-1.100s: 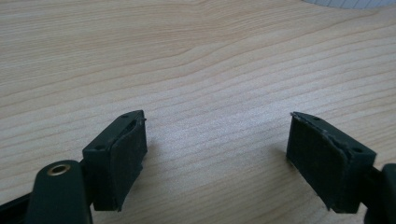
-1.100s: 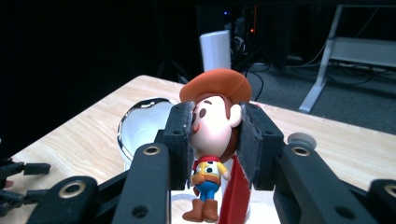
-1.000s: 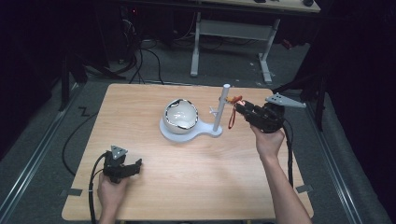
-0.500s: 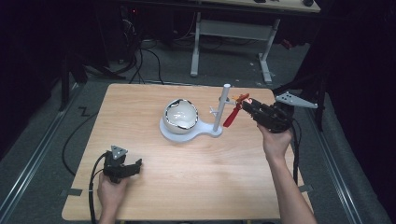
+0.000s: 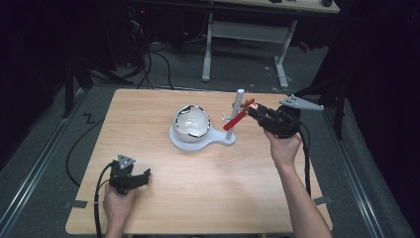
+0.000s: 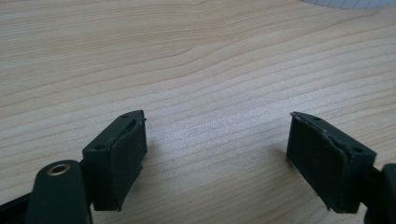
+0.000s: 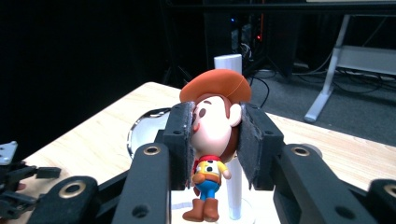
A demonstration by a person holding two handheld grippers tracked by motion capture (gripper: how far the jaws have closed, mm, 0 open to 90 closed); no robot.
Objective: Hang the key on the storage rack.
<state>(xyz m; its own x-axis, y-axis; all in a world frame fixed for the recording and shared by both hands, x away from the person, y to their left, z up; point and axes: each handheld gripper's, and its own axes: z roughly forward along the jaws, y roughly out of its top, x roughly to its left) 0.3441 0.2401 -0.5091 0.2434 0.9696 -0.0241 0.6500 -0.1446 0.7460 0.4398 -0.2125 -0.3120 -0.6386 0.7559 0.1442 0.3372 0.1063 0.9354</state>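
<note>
The right gripper (image 5: 251,106), fingers clamped on the head of a small plastic cowboy figurine with an orange hat (image 7: 212,140), has carried it closer to the white upright post (image 5: 238,111) of the white stand; placing likely comes next. The left gripper (image 5: 141,177) rests open-fingered on the wooden counter (image 5: 208,188).

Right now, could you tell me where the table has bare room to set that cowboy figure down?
The table lies bare along its near edge between the left claw and the right forearm, and on the far left beside the white stand. It is crowded at the post, where the right claw holds the figure.
</note>
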